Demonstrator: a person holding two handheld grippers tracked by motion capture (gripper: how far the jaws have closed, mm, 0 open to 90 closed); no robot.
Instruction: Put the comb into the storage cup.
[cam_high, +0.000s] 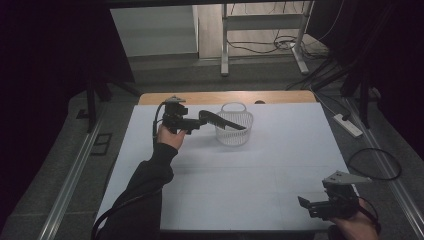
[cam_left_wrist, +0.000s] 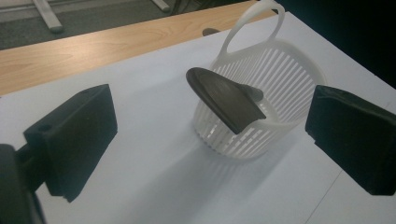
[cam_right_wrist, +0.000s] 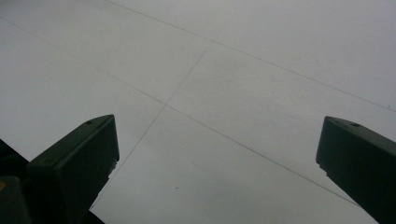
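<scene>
With the dark tool (cam_left_wrist: 226, 98) resting across the basket (cam_left_wrist: 285, 70) rim, the left gripper (cam_left_wrist: 210, 126), fingers wide and empty, should back away without nudging it.

White slatted basket (cam_left_wrist: 280, 93) (dark grey scoop (cam_left_wrist: 224, 98)).

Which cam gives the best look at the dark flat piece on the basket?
Left gripper view: the dark flat piece sits close and sharp, leaning on the white basket rim, one end inside. In the high view it is small and dim. The right gripper view faces the bare white table.
</scene>
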